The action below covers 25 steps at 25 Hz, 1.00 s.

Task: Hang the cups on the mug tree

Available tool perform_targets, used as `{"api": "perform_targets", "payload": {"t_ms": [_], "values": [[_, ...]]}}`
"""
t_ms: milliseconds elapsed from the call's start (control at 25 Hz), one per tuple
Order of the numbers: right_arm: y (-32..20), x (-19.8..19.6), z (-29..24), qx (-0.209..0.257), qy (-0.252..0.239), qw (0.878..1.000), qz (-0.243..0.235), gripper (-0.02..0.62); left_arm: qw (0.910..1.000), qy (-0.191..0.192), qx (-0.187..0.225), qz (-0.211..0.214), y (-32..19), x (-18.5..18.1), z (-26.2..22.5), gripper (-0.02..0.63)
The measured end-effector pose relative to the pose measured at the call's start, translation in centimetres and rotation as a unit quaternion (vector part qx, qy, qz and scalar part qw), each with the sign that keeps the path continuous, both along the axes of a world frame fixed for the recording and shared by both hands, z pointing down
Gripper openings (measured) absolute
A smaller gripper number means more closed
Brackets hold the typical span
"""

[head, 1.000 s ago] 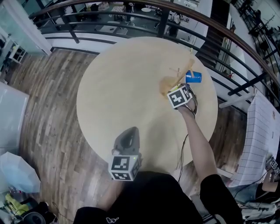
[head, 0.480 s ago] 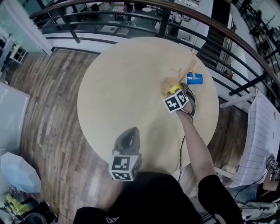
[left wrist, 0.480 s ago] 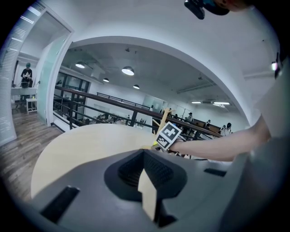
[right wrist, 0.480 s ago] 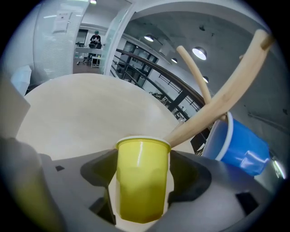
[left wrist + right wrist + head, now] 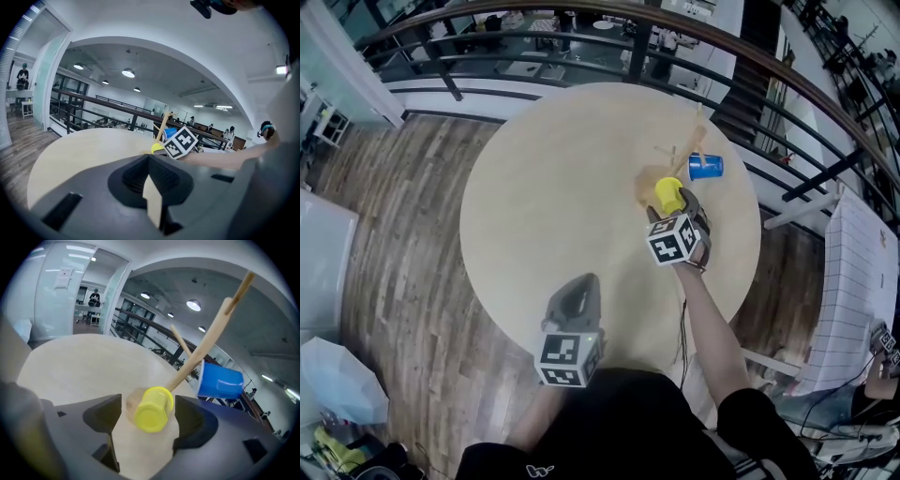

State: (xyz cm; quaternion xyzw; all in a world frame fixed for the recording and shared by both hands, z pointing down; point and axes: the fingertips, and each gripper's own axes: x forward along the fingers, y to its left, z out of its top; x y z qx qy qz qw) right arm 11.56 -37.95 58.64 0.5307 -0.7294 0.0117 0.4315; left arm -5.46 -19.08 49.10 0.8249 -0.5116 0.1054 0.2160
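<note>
- Mug tree [image 5: 695, 141]: wooden, with a round base and a slim stem set with pegs. It stands on the round pale table [image 5: 544, 187], close to the rim farthest from the person.
- Blue cup [image 5: 706, 167]: hangs on a peg of the mug tree, out to one side of the stem. Its mouth faces sideways and it is clear of the tabletop.
- Yellow cup [image 5: 667, 194]: low down, right against the tree's base, on the side that faces the person. It lies sideways with its closed end toward the right gripper. I cannot tell whether a low peg or the base bears it.
- Right gripper [image 5: 149, 405]: held out on a straight arm, just short of the tree's base.
  - Its jaws are spread wide.
  - The yellow cup sits in the space between them, with a gap on either side, so they have hold of nothing.
- Left gripper [image 5: 151, 180]: well apart from the tree, near the table's rim by the person's body, and pointed toward the tree.
  - Its jaws are drawn together to a thin slit, with nothing between them.
- Railing [image 5: 534, 36]: dark bars that curve round beyond the tree, past the table's rim.
- Plank floor [image 5: 398, 216]: brown wood, well apart from the tree, on the far side of the table from it.
</note>
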Motion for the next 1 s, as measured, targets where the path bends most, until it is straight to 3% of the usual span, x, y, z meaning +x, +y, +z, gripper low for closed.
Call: {"api": "perform_targets", "payload": {"t_ms": [160,280,400,520,680,840,1000], "values": [[4.2,-1.0,-4.9,0.077,-0.085,0.993,-0.006,0.357,1.0000,0.003,0.006,0.002,0.1,0.1,-0.5,0.000],[7.8,-1.6,-9.7,0.133,-0.172,0.976,-0.015,0.348,0.9998,0.006,0.016,0.006,-0.1,0.1,-1.3,0.000],[11.6,-1.5,-14.1,0.182,-0.241,0.953,-0.019,0.268,0.9994,0.009,0.031,0.014,-0.3,0.3,-2.4,0.000],[15.4,-0.6,-17.3,0.222,-0.273,0.936,-0.013,0.159,0.9985,0.013,0.046,0.026,-0.2,1.1,-3.8,0.000],[20.1,0.4,-18.3,0.239,-0.294,0.925,0.010,0.097,0.9969,0.015,0.060,0.048,0.8,2.6,-4.9,0.000],[24.1,-1.5,-15.7,0.200,-0.329,0.923,0.008,0.048,0.9961,0.012,0.061,0.063,1.9,3.6,-4.7,0.000],[25.9,-2.6,-15.4,0.202,-0.350,0.914,0.011,0.014,0.9949,0.007,0.068,0.075,2.7,4.6,-4.9,0.000]]}}
